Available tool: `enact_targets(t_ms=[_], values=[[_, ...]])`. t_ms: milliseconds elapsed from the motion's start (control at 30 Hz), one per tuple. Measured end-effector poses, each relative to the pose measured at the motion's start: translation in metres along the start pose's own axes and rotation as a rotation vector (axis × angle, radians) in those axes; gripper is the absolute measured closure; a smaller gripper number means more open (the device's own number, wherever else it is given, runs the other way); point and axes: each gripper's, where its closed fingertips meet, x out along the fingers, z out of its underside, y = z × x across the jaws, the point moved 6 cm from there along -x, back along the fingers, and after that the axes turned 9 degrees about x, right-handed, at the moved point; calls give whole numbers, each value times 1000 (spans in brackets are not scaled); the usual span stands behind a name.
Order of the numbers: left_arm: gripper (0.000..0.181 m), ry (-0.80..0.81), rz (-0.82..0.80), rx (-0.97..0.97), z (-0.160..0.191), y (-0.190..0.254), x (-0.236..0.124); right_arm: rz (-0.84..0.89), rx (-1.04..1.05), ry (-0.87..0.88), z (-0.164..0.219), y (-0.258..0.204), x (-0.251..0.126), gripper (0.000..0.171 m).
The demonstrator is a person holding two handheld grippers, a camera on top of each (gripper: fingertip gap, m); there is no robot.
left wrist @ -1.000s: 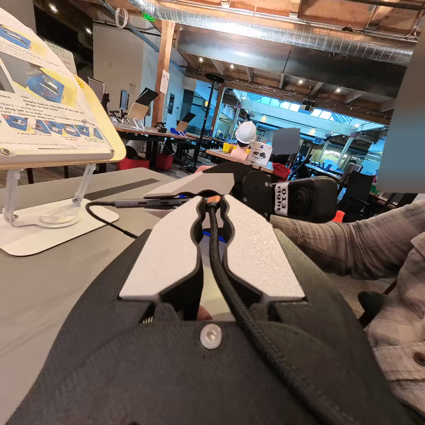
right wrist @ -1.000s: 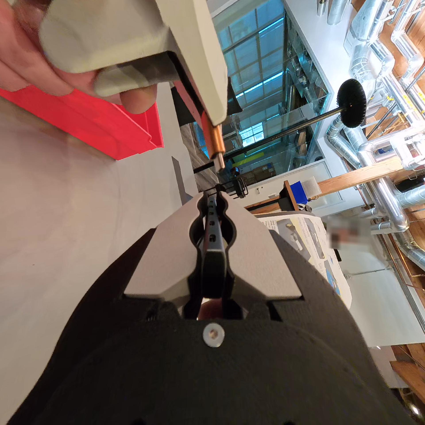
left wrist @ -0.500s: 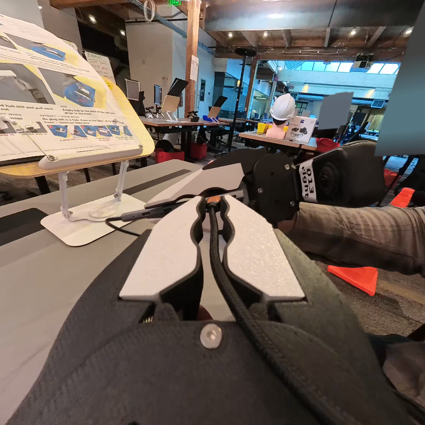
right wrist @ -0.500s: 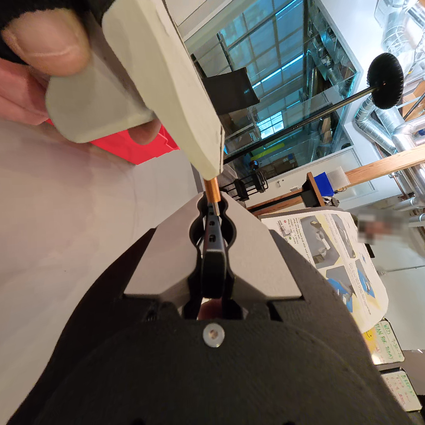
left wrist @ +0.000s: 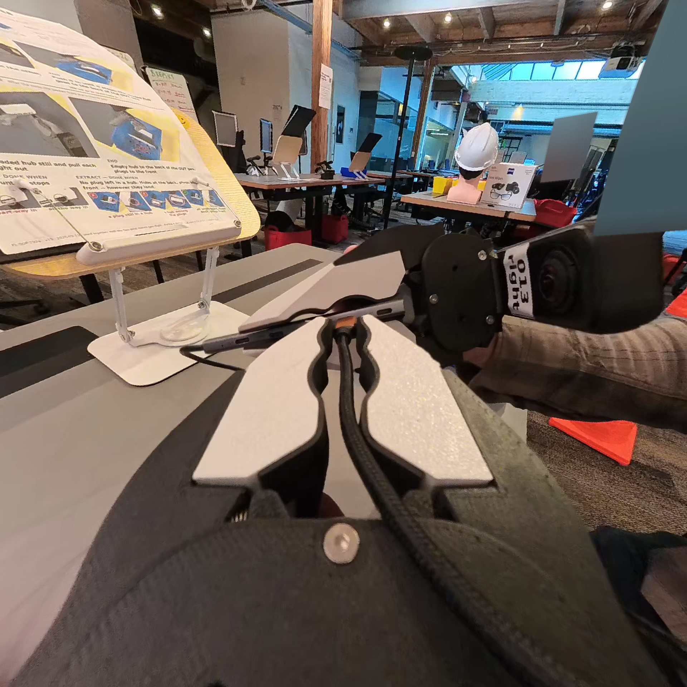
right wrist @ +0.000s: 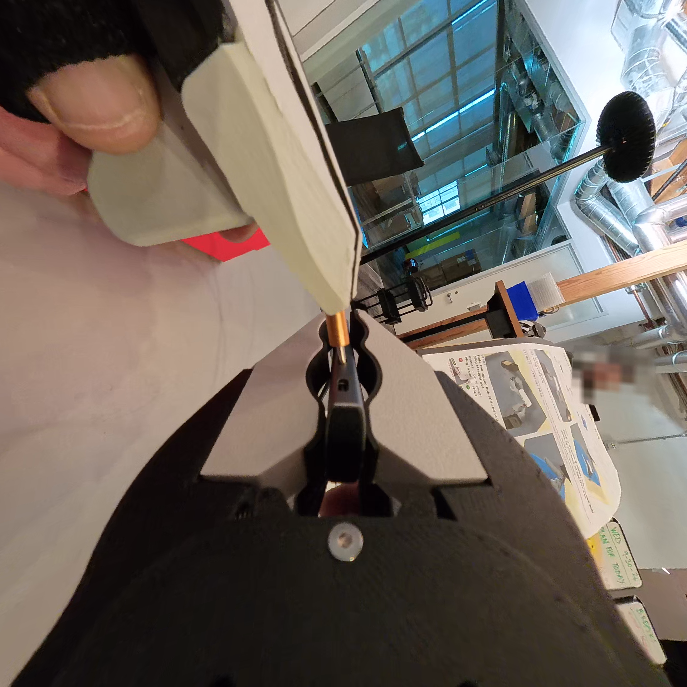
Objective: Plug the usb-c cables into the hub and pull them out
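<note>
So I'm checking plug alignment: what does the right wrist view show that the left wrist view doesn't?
Only the right wrist view shows the metal plug tip meeting the hub edge, beside an open port.

Only the left wrist view shows the braided cable running back through the left gripper, and the hub's own lead.

Both show the orange plug, the hub and both shut grippers, including the right gripper.

Writing marks the instruction sheet [left wrist: 111,148], whiteboard [left wrist: 171,89], white box [left wrist: 509,186], and a label [left wrist: 518,285] on the right tool [left wrist: 252,332].

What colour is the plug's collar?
Copper-orange metal collar on the black braided cable; clearest in the right wrist view.
</note>
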Motion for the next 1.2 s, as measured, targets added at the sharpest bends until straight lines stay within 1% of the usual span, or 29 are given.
enact_targets(t_ms=[500, 667, 800, 1000, 1200], values=[[170, -20, -6, 27, 1, 3, 2, -4, -30, 1, 0, -2, -2, 165], [170, -48, -43, 43, -1, 7, 5, -5, -26, 34, 1, -1, -4, 165], [170, -81, -84, 47, -1, 10, 9, -17, 5, 105, 7, -2, -3, 165], [169, -150, -145, 38, 12, 9, 14, -56, -1, 120, 20, -11, 4, 165], [169, -159, -162, 37, 11, 9, 14, -42, -10, 124, 18, -9, 4, 165]])
